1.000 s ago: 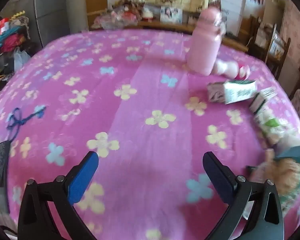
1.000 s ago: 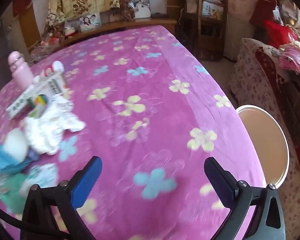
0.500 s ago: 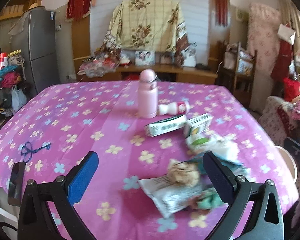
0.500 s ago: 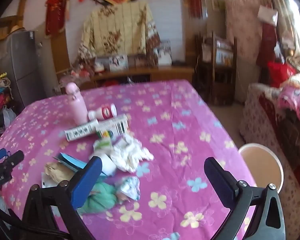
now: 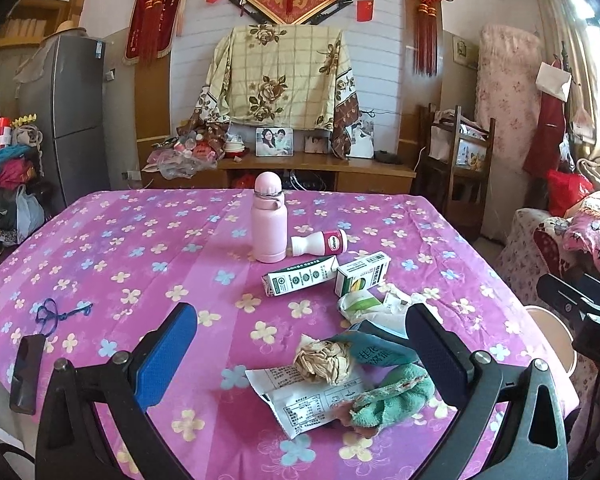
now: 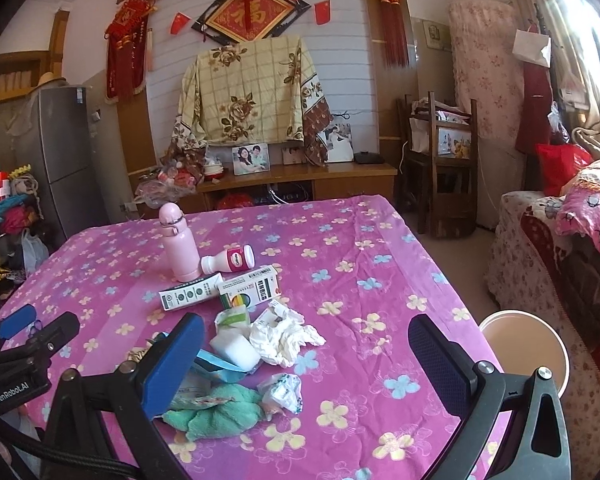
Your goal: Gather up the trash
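Observation:
Trash lies on the pink flowered tablecloth point(image 5: 140, 248): a brown paper ball point(image 5: 324, 362), a printed wrapper point(image 5: 312, 400), a green cloth point(image 5: 396, 394), a teal packet point(image 5: 374, 354), crumpled white tissue point(image 6: 284, 334), two cartons point(image 5: 300, 278) point(image 5: 362, 274) and a small tipped bottle point(image 5: 320, 243). My left gripper point(image 5: 300, 356) is open and empty, held above the near edge over the pile. My right gripper point(image 6: 304, 364) is open and empty, above the same pile from the right. A round bin point(image 6: 526, 344) stands on the floor beside the table's right edge.
A pink flask point(image 5: 268, 224) stands upright mid-table. A blue string point(image 5: 56, 314) and a dark object point(image 5: 26, 372) lie near the left edge. A sofa point(image 6: 560, 248) is to the right, a wooden chair point(image 6: 440, 184) and a sideboard point(image 5: 312, 168) behind.
Both grippers have pulled back and up from close over the cloth, so the whole table and room now show. Both stay open and empty.

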{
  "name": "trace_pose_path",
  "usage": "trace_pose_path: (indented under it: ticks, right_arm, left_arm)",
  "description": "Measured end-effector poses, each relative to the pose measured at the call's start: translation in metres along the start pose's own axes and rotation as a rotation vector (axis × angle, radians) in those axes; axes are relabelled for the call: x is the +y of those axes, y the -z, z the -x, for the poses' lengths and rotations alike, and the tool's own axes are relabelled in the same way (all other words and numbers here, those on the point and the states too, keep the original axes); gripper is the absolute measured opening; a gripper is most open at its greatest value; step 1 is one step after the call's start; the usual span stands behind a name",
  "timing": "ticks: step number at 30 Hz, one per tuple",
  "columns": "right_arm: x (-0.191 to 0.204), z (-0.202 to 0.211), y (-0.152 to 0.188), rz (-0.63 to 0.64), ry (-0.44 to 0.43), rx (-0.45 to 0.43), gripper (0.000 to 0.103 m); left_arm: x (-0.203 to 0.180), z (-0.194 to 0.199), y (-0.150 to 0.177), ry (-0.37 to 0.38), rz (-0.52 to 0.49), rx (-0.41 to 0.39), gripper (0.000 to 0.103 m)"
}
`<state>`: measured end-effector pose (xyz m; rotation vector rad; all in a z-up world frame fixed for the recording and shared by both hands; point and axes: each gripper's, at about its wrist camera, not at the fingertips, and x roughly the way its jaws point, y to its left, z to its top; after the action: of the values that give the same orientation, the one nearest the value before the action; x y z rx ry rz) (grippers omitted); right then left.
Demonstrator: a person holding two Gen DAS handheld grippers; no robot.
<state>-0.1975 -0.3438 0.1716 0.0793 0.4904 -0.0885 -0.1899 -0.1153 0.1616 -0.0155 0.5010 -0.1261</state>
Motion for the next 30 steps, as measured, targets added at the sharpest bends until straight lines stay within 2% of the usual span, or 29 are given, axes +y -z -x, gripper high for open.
trace_pose_path:
  ticks: [30]
  right_arm:
    - [0.0032,0.004,-0.0038,0.002,0.014,-0.022,0.103]
  left_arm:
    - [0.0012,-0.0051,-0.0036,-0.008,0.005,-0.009,0.103]
